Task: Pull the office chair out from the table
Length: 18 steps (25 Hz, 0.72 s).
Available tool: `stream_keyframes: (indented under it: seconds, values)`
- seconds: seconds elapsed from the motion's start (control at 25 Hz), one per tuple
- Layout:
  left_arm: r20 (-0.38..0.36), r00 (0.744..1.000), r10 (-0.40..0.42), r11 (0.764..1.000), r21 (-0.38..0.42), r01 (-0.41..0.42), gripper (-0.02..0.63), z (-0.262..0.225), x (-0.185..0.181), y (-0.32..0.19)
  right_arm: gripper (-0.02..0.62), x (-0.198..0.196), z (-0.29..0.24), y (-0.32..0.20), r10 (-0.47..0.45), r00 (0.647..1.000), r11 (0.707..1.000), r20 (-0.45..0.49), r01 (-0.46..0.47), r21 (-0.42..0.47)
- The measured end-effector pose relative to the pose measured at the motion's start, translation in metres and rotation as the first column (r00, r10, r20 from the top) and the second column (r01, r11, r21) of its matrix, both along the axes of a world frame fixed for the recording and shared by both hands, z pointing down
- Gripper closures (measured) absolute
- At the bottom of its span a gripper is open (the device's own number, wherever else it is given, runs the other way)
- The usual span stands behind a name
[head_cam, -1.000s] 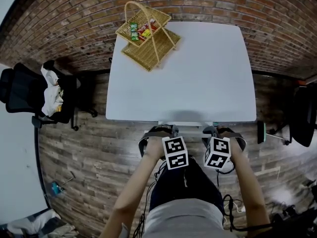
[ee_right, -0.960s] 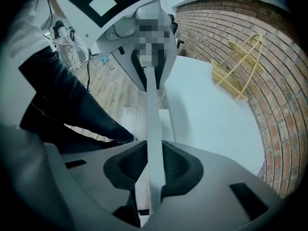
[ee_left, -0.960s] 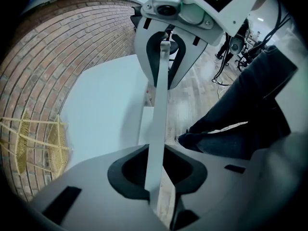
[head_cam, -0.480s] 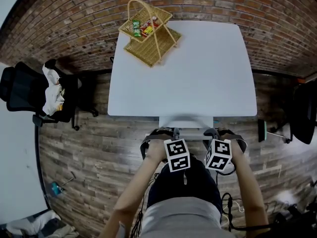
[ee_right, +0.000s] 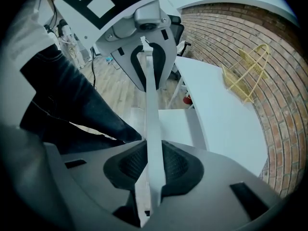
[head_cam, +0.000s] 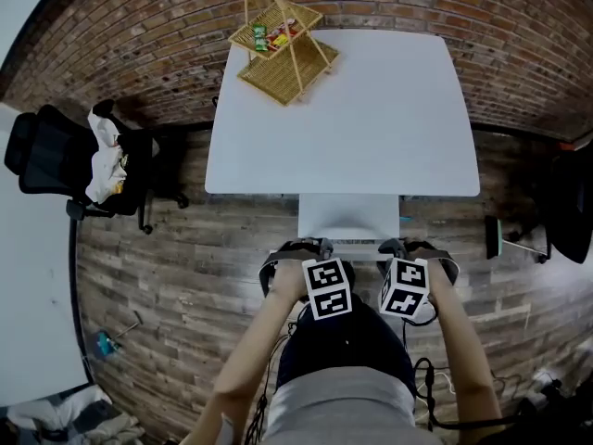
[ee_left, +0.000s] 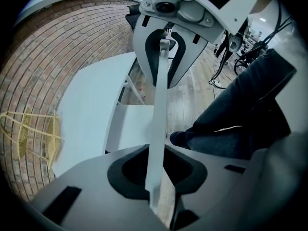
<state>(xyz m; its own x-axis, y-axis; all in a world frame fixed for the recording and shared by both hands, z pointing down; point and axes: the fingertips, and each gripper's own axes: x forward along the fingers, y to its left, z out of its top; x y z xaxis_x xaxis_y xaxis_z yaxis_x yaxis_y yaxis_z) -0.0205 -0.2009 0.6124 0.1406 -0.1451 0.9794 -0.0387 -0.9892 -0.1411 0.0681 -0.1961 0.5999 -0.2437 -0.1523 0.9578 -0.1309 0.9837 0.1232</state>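
1. The white office chair (head_cam: 348, 216) stands at the 6 o'clock edge of the white table (head_cam: 371, 128), its seat partly out from under the tabletop, its thin backrest (ee_left: 156, 124) nearest the person.
2. The left gripper (head_cam: 315, 248) is clenched on the backrest's top edge, which runs between its pads.
3. The right gripper (head_cam: 394, 247) is clamped on the same edge, just beside the left one.
4. A wicker basket (head_cam: 283, 49) with small packets sits at the table's 11 o'clock corner.
5. A black office chair (head_cam: 51, 156) draped with white cloth (head_cam: 104, 160) stands at 9 o'clock on the plank floor (head_cam: 185, 276).
6. A brick wall (head_cam: 139, 26) runs along 12 o'clock.
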Motion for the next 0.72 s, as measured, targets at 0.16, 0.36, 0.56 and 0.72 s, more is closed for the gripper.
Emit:
stream_keyframes:
  seconds: [0.16, 0.36, 0.56, 0.72]
  values:
    - [0.008, 1.0, -0.01, 1.0, -0.002, 0.01, 0.52, 0.001, 0.002, 0.032, 0.509, 0.002, 0.001, 0.031, -0.02, 1.0, 1.0, 0.004, 0.02, 0.003]
    - [0.019, 0.999, -0.035, 0.999, -0.006, 0.035, 0.519, 0.004, 0.003, 0.072, 0.51, 0.004, 0.004, 0.069, -0.041, 0.999, 0.999, 0.011, 0.041, 0.005]
    - [0.037, 0.998, -0.048, 0.999, -0.018, 0.048, 0.519, 0.004, 0.001, 0.108, 0.511, 0.001, 0.003, 0.105, -0.054, 0.998, 0.999, 0.016, 0.054, -0.006]
    - [0.041, 0.998, -0.048, 0.999, -0.024, 0.049, 0.518, 0.003, -0.001, 0.132, 0.511, 0.0, 0.002, 0.129, -0.053, 0.998, 0.998, 0.018, 0.054, -0.014]
